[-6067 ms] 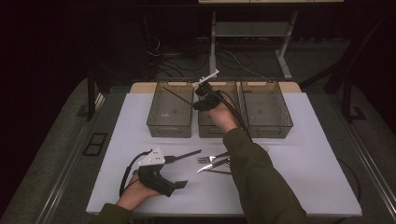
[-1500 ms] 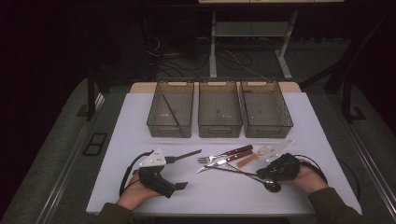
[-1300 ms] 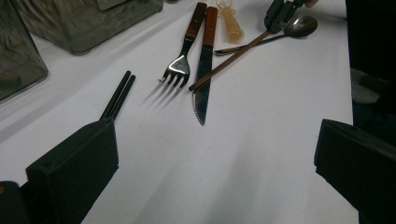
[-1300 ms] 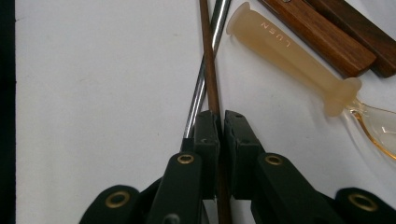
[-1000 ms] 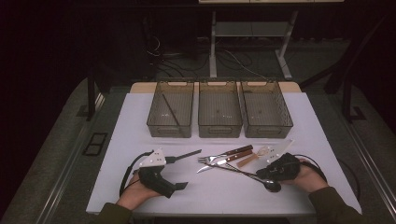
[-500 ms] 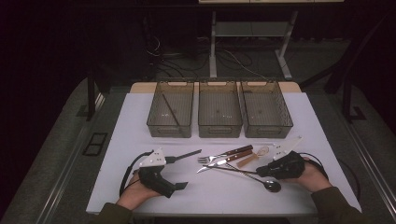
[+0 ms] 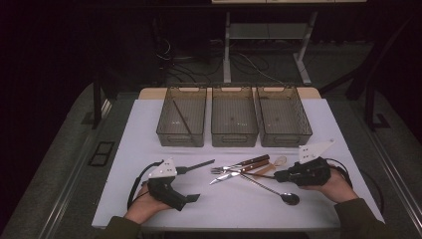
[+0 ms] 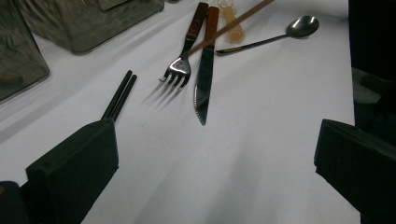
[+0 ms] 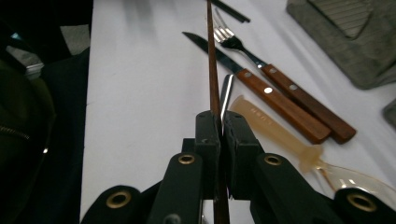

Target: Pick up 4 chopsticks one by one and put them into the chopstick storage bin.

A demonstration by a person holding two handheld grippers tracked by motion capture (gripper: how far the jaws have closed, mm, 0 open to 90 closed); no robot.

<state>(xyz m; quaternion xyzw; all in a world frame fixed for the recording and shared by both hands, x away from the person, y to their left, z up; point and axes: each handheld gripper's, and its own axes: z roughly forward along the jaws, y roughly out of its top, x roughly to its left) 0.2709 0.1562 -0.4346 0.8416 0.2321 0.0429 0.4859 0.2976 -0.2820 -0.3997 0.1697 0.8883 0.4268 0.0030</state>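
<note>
Left tool [image 7: 195,197] rested wide open near the tabletop's [image 7: 149,124] front edge, bare white surface between its jaws. Just right lay the fork [image 7: 238,164] and knife [image 7: 239,172], with three bins [image 7: 234,137] well behind them. Right tool [image 7: 277,175] was clamped on a brown chopstick [image 9: 212,65], close to the right edge.

High view: fixed above person's side, facing forward and down, takes in whole tabletop [image 7: 149,199] from far off. Left gripper view: low, close over tabletop, looks along own black jaws toward fork [image 8: 180,70] and knife [image 8: 204,79]. Right gripper view: closer still, looks back from opposite side. All three share fork, knife, metal spoon [image 7: 278,191].
</note>
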